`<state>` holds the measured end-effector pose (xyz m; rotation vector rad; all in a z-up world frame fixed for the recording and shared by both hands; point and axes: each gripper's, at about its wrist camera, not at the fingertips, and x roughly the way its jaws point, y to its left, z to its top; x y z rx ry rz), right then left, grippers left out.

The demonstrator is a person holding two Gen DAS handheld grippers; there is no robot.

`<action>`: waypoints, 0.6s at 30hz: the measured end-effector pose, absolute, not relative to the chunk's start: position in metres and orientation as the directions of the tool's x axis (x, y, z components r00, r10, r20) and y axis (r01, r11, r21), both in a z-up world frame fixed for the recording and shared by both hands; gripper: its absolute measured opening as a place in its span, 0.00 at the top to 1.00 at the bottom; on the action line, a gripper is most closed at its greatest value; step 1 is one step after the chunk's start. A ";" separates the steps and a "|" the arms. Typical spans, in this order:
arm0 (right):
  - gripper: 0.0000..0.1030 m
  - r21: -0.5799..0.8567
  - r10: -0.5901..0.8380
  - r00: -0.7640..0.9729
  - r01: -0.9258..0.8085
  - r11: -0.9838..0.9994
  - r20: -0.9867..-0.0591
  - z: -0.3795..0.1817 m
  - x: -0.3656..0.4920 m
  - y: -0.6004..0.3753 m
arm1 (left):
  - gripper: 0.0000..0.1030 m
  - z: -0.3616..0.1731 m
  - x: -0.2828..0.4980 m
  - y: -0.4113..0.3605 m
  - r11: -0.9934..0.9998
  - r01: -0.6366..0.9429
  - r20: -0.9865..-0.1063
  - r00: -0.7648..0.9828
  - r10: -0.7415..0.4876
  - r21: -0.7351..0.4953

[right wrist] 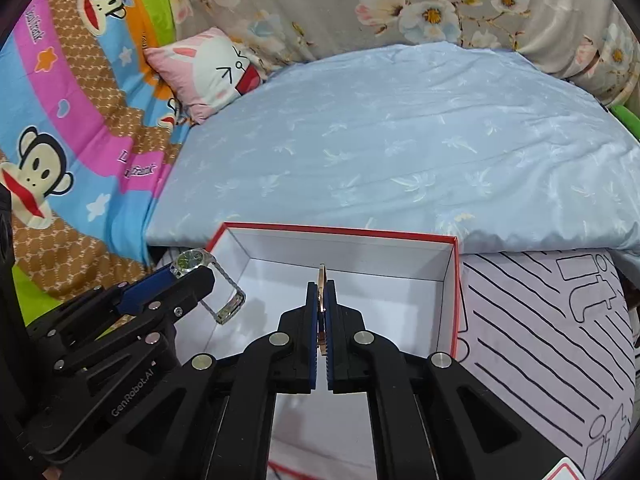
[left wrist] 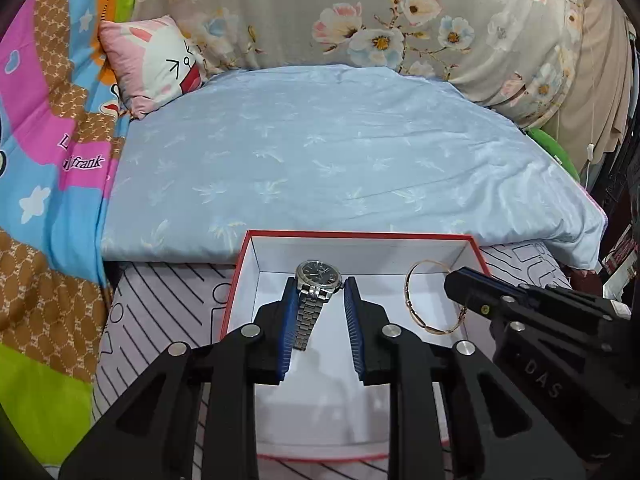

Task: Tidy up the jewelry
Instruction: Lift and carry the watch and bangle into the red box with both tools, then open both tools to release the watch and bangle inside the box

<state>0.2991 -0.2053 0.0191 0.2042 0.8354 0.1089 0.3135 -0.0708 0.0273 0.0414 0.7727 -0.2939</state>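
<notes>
Watch (left wrist: pixel 316 300): polished steel case, brushed metal link strap, glossy dark dial. Bangle (left wrist: pixel 434 298): thin, shiny gold-toned metal. Box (left wrist: pixel 440 240): matt white card inside, red rim. Hand-held gripper fingers (left wrist: pixel 286 332): matt black plastic, ribbed blue pads. Bed sheet (left wrist: pixel 340 140): smooth pale-blue cloth.

Two black handheld grippers with blue-lined jaws reach forward side by side. The left gripper (left wrist: pixel 320 292), at the lower centre of its own view, has its jaws spread apart. The right gripper (right wrist: pixel 321 296), lower centre of its view, has its jaws pressed nearly together, pinching something thin.
</notes>
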 end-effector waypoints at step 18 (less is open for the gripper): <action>0.96 0.118 0.078 0.633 0.021 0.993 -0.771 -0.015 0.336 -0.216 | 0.78 -0.010 0.355 -0.085 0.966 0.255 -0.736 0.648 -0.195 -0.032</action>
